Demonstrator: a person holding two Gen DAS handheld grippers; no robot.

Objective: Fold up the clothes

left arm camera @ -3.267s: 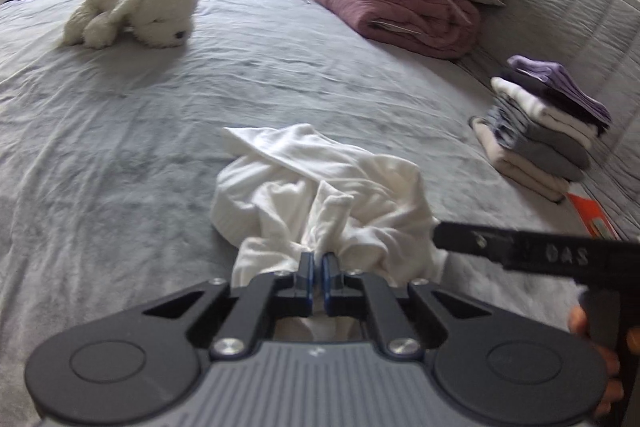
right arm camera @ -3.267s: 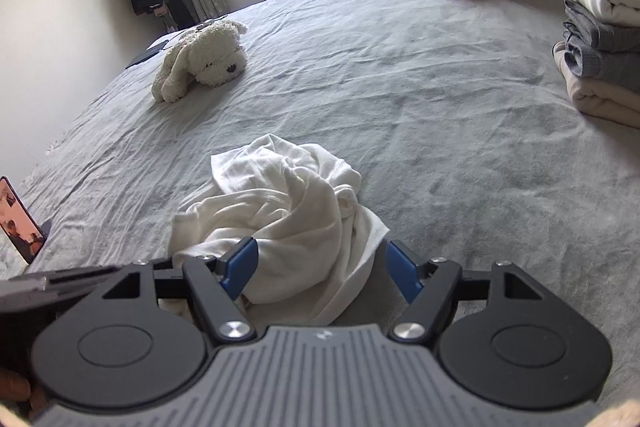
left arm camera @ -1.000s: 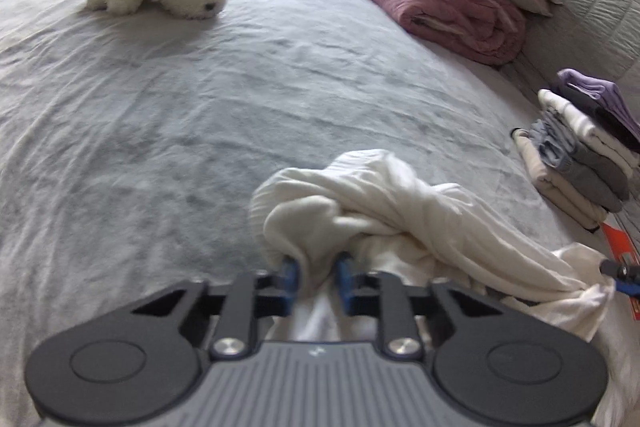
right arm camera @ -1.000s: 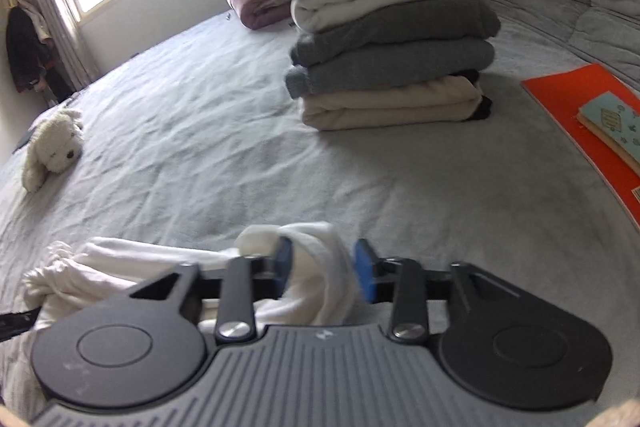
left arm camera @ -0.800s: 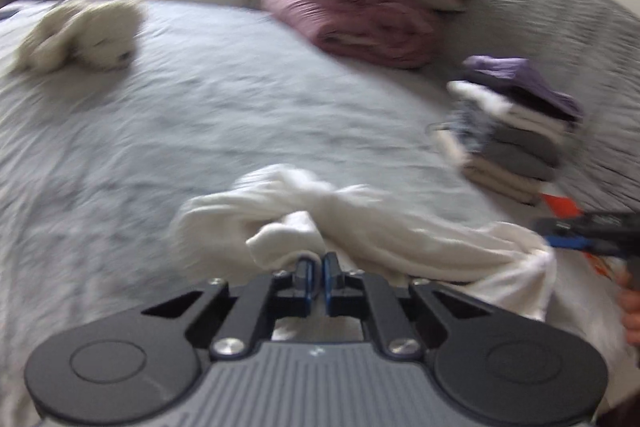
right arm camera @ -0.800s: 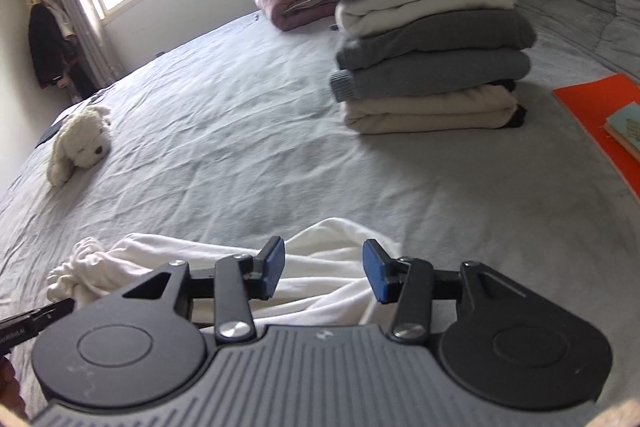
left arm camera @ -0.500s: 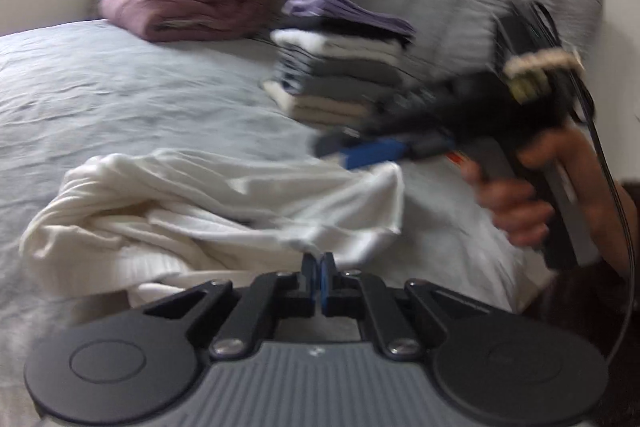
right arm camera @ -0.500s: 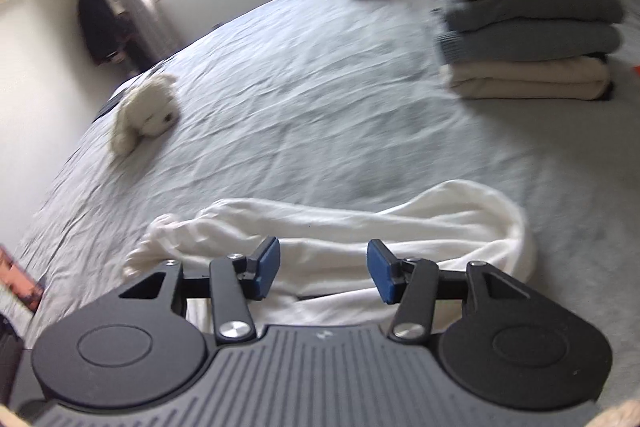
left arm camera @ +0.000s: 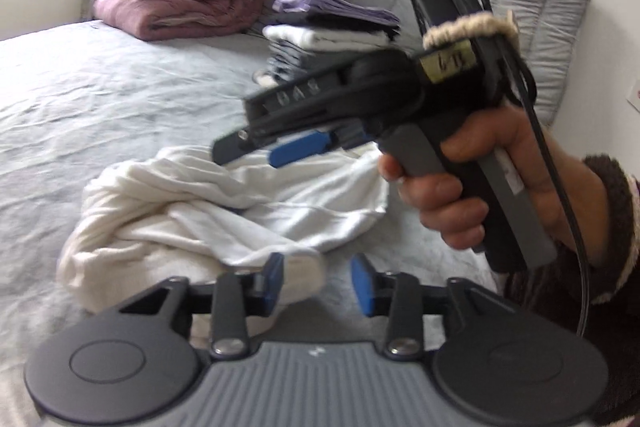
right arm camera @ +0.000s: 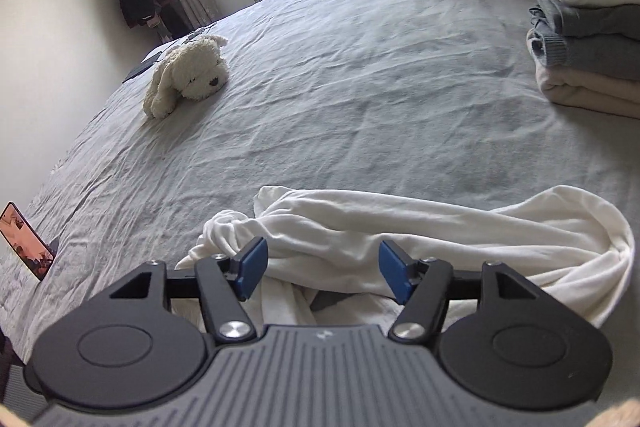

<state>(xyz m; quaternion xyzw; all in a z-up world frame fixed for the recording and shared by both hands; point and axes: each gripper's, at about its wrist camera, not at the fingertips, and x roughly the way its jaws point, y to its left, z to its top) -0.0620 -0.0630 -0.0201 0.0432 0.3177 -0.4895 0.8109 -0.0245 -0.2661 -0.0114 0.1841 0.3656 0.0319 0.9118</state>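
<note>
The white shirt (right arm camera: 420,239) lies bunched near the close edge of the big grey bed (right arm camera: 360,87), while the left gripper (left arm camera: 318,283) and right gripper (right arm camera: 322,267) open their jaws, pressing on nothing, with much bare bed beyond.

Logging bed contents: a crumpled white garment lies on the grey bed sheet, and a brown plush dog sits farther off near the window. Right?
Not quite. The plush dog is cream-white, not brown, as the right wrist view shows. The crumpled white garment does lie on the grey bed sheet.
</note>
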